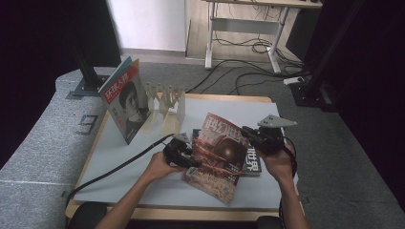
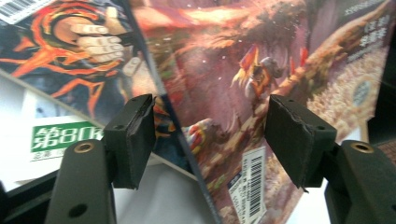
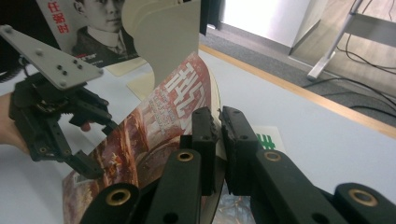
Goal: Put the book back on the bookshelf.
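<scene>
Lifting step: right gripper [image 1: 248, 133] pinches the red magazine [image 1: 217, 155] by its far edge, tilting it off the stack near the table's [image 1: 119, 162] front edge. Left gripper [image 1: 188, 155] jaws stand apart around its spine, not pressing. Next move needs the left to close before carrying it to the rack [image 1: 165, 102].

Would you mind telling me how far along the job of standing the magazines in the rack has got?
One portrait-cover magazine already stands in the pale rack. In hand is the red magazine: the right gripper is shut on its edge and tilts it up off the table, while the left gripper straddles its spine with jaws apart, not pressing. Left to do: stand it in the rack, then probably the magazine lying flat beneath it.
</scene>
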`<state>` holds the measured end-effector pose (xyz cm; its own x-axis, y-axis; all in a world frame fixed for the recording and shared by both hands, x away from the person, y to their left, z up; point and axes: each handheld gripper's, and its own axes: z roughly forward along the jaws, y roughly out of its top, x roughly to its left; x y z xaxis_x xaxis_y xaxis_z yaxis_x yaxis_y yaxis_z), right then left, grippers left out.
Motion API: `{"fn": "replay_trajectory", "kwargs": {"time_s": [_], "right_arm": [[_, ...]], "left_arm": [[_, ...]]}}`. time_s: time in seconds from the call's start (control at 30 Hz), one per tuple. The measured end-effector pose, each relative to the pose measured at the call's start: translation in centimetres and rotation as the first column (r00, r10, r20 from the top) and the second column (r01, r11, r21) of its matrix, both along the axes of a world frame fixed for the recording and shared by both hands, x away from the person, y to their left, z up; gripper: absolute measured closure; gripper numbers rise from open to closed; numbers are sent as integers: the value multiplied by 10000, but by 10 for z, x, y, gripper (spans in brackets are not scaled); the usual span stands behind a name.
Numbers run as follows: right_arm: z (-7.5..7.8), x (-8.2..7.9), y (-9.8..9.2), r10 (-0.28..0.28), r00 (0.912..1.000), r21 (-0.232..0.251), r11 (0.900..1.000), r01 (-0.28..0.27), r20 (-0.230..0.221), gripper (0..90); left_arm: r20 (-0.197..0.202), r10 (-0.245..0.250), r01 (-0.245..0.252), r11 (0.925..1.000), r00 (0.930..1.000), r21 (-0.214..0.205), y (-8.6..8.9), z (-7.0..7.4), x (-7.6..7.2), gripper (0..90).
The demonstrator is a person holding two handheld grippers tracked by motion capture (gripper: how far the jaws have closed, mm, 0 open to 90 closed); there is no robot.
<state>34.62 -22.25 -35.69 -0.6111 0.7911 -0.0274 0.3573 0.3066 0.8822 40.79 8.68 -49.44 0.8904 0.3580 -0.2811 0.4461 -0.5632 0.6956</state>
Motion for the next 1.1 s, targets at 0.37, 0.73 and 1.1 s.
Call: {"fn": "replay_trajectory", "kwargs": {"time_s": [0.37, 0.73, 1.1], "right_arm": [[9, -2, 7, 369, 9992, 90, 9993, -370, 144, 835], [17, -4, 12, 695, 9975, 228, 9973, -698, 159, 833], [14, -1, 5, 721, 9972, 689, 9951, -708, -174, 831]], "left_arm": [[184, -33, 34, 10000, 9998, -61, 5, 13, -3, 477], [1122, 215, -224, 9997, 9935, 66, 11, 46, -3, 524], [1164, 174, -174, 9998, 9930, -14, 14, 58, -5, 650]]}}
